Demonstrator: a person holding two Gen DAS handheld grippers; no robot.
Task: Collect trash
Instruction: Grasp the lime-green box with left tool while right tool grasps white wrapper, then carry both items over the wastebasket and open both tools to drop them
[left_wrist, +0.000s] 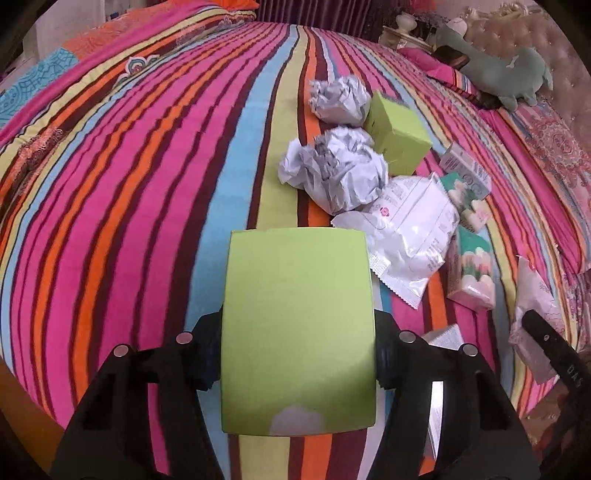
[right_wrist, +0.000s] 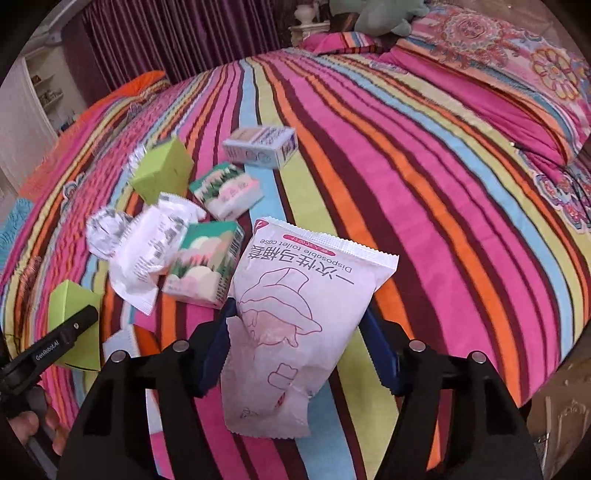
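Left jaws clamp a green box (left_wrist: 297, 328), right jaws a white packet (right_wrist: 295, 321), above the striped bedspread (left_wrist: 147, 184).

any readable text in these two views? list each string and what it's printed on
"Disposable toilet case", upside down, with Chinese characters I won't transcribe: pink-printed packet in the right claw.
"GenRobot.AI": left claw's finger.
"BAS", cut off: black finger at the left view's right edge.
White plastic wrapper: print too small to read.
Blue-white carton: blurred.
Held green box: no text.
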